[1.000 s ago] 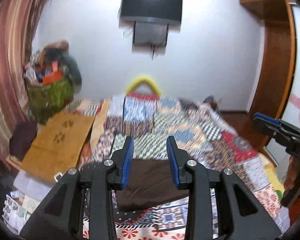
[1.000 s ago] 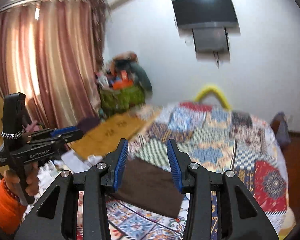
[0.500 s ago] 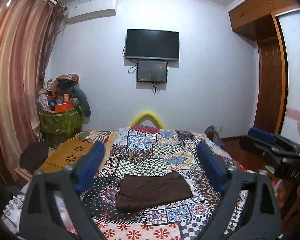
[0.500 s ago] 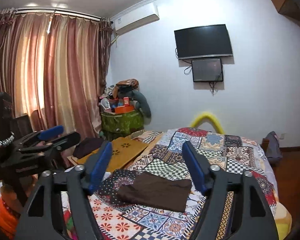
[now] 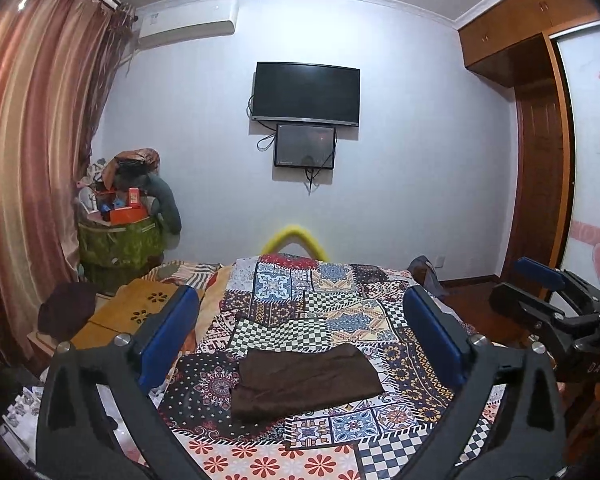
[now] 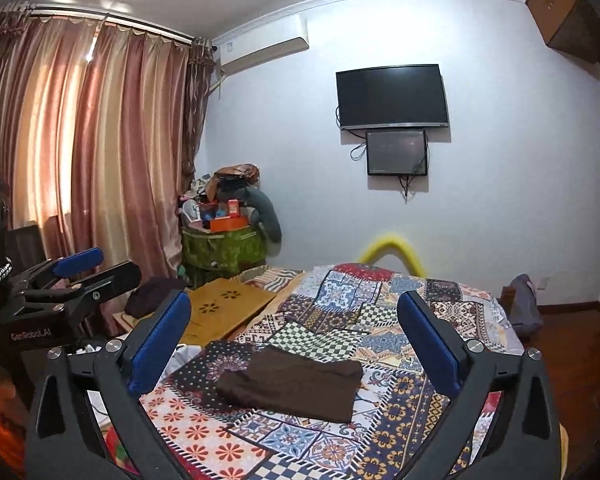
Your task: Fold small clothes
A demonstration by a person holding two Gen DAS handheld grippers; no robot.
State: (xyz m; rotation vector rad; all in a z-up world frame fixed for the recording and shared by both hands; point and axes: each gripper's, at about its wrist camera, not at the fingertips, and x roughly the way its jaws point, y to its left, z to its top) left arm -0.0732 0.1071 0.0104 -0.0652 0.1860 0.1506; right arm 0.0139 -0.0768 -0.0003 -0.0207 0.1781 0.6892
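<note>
A folded dark brown garment [image 5: 306, 380] lies flat on the patchwork bedspread [image 5: 340, 312], toward the near end of the bed and roughly midway between its two long sides. In the right wrist view the same garment [image 6: 290, 382] shows as a tidy rectangle with its folded edge facing the near left corner of the bed.

The left gripper [image 5: 300, 334] is held above the near end of the bed, its blue-padded fingers [image 5: 168, 338] spread wide with nothing between them; the garment sits framed in the gap, well below and apart from the pads. The right gripper [image 6: 294, 342] is likewise held up with its fingers [image 6: 428, 344] wide apart and empty, clear of the cloth. Each gripper also appears in the other's view: the right one [image 5: 552, 304] at the right edge, the left one [image 6: 72, 276] at the left edge.

Beside the left edge of the bed stands a low wooden table [image 5: 128, 316] with cut-out flower shapes, a dark bundle of cloth [image 5: 66, 308] at its far side. In the corner past it a green basket [image 5: 120, 244] is heaped with boxes and clothes, next to long pinkish curtains [image 6: 92, 152]. A television [image 5: 306, 94] hangs on the far wall with a smaller screen [image 5: 305, 146] just beneath it, and an air conditioner [image 5: 188, 26] is mounted high near the curtain rail. A yellow curved bar [image 5: 294, 238] rises behind the far end of the bed.
</note>
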